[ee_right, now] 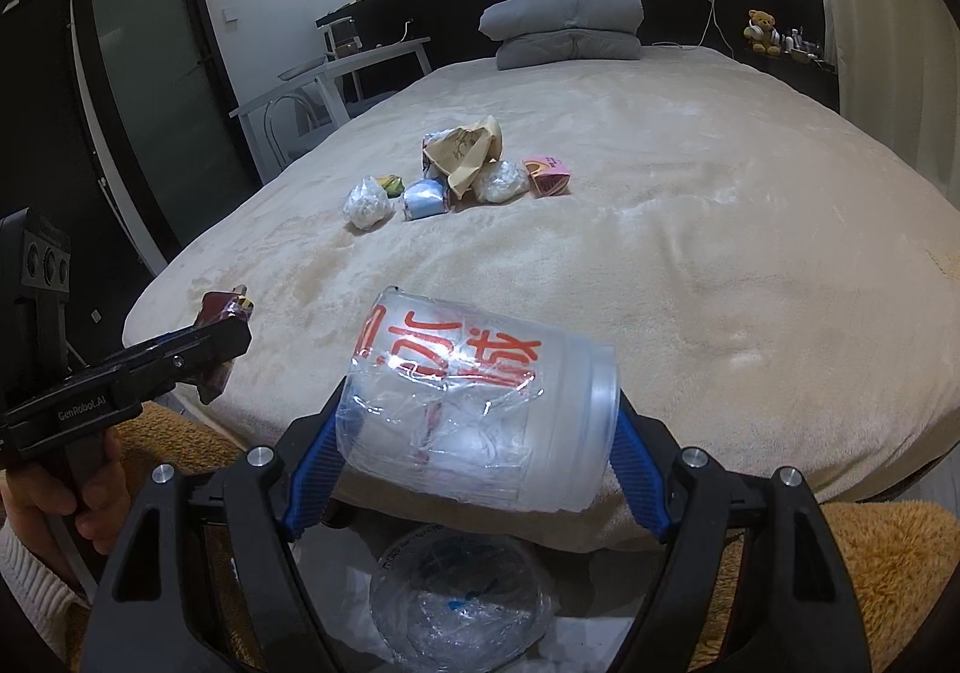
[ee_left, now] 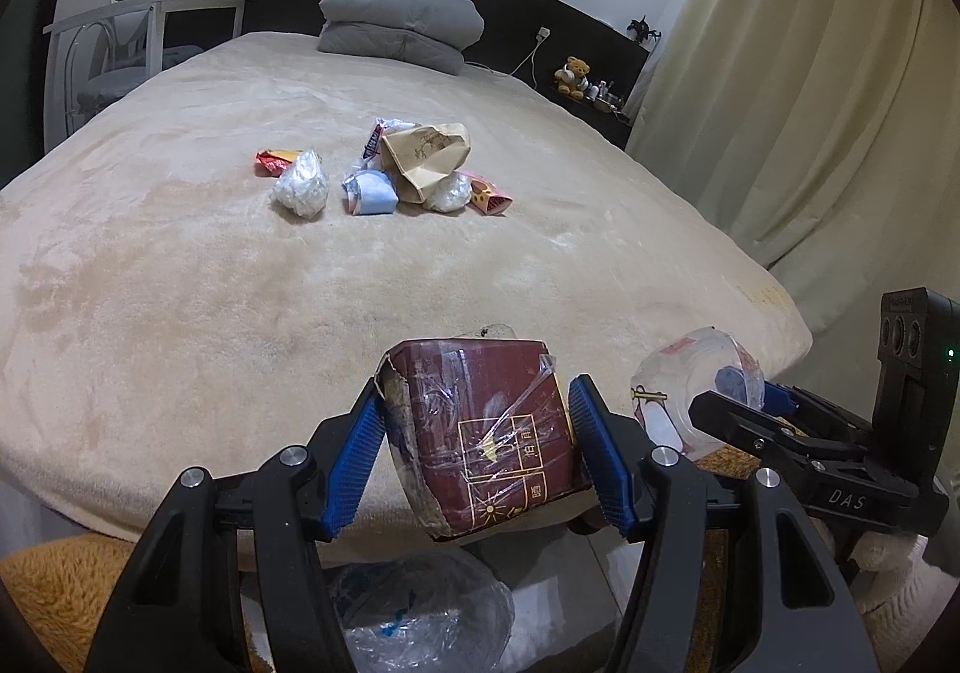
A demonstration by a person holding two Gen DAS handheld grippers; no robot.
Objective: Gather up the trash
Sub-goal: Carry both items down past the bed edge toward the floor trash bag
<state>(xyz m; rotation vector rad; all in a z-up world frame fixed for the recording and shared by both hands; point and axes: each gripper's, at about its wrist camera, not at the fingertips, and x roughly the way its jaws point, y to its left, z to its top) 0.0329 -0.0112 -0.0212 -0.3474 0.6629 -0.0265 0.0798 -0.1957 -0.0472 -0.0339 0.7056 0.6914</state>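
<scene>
Between left tool [ee_left: 477, 448] pads: maroon box [ee_left: 486, 433].

On the bed [ee_left: 180, 265] lie two white crumpled plastic bags [ee_left: 301, 185], one brown paper bag [ee_left: 427, 156], one blue-and-white wrapper [ee_left: 372, 191], one red-and-yellow wrapper [ee_left: 275, 160] and one small pink carton [ee_left: 491, 196]. Two folded grey blankets [ee_left: 401, 26] are stacked at its head. One teddy bear [ee_left: 573, 74] sits aside.

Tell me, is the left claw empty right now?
No, the left claw is clamped on a dark red box wrapped in clear plastic film.
</scene>
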